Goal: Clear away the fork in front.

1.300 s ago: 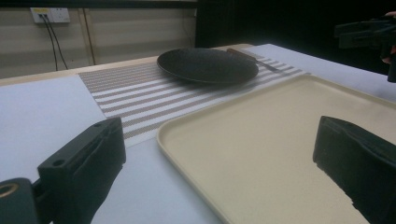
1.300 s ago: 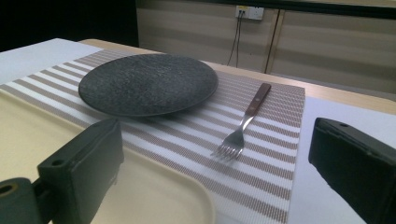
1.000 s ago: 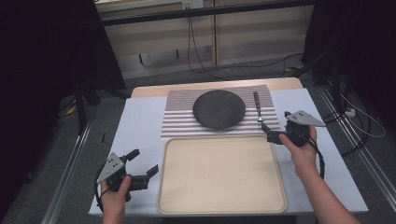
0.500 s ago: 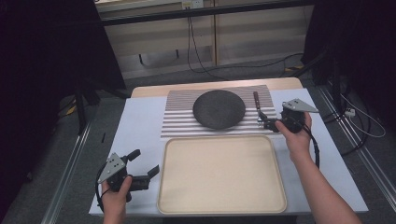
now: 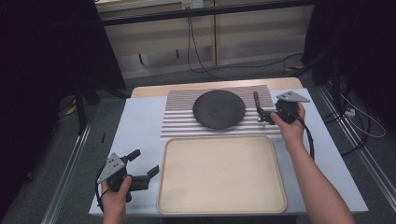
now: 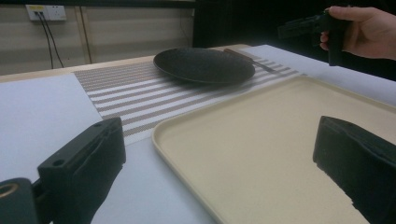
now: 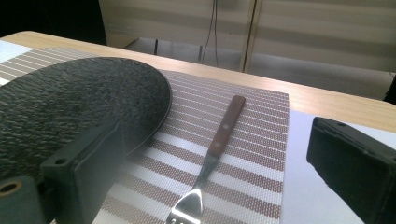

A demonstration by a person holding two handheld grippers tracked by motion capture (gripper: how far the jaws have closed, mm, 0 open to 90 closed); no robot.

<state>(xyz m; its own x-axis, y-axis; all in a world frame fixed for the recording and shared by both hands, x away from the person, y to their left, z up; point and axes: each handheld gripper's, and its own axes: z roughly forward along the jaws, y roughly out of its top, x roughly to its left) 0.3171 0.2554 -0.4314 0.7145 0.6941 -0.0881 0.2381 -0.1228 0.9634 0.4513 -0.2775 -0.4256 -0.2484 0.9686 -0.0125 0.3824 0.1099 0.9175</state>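
A black round plate [image 5: 218,108] [image 6: 204,65] [image 7: 60,102] lies on a striped placemat [image 5: 182,119] [image 7: 252,158]. Right of it lies a fork [image 5: 258,103] [image 7: 219,135] with a wooden handle, tines pointing toward me. My right gripper [image 5: 263,120] [image 7: 215,156] is open just above the mat, one jaw on each side of the fork's tine end, not touching it. My left gripper [image 5: 144,164] [image 6: 219,144] is open and holds nothing, low at the table's front left, pointing at the beige tray [image 5: 222,175] [image 6: 280,154]. The right hand with its gripper [image 6: 327,28] appears far off in the left gripper view.
The tray is bare and takes up the front middle of the white table cover [image 5: 140,126]. A wooden table edge [image 5: 154,89] runs along the back. Cables [image 5: 355,119] trail over the floor at the right, and metal rails [image 5: 70,168] flank the table.
My right gripper has moved away from me and slightly left, from beside the tray's far right corner to the fork's tines. The left gripper has stayed put.
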